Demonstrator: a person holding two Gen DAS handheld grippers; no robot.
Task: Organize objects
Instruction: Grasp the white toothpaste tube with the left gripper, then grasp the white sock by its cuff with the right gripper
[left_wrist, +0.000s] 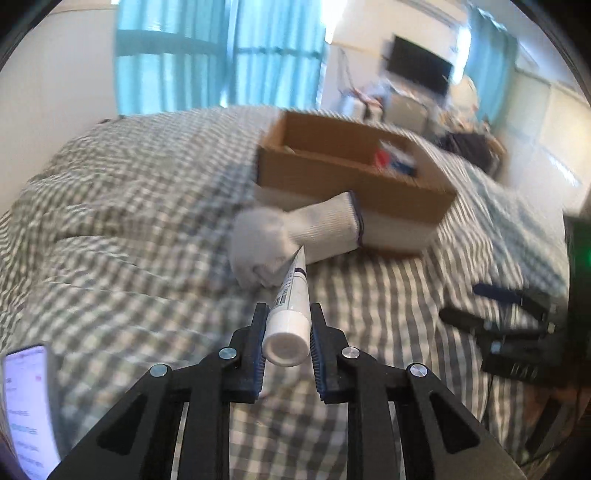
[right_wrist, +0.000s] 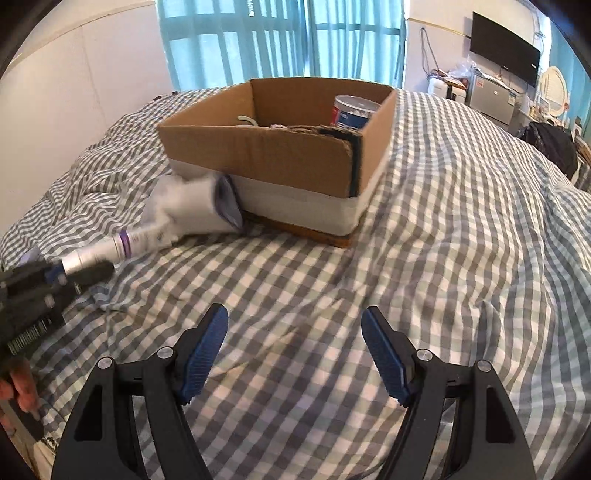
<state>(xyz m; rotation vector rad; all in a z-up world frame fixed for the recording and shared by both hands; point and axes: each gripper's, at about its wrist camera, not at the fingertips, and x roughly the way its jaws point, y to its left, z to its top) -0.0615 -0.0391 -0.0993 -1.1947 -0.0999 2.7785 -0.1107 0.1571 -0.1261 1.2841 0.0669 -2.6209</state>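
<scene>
Checked bedspread (right_wrist: 424, 229), left tongs (left_wrist: 286, 332) level, clamping white tube (left_wrist: 290, 314), right tongs (right_wrist: 293, 350) spread wide, low over bedding

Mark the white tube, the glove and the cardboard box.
white tube (left_wrist: 291, 295): left wrist view, on its label, ahead of the cap.
glove (left_wrist: 325, 229): left wrist view, on the ribbed cuff.
cardboard box (right_wrist: 258, 155): right wrist view, on the brown near wall.

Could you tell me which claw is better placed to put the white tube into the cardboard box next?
The left claw: it is already shut on the white tube, pointing toward the cardboard box. The right claw is open and empty.
</scene>
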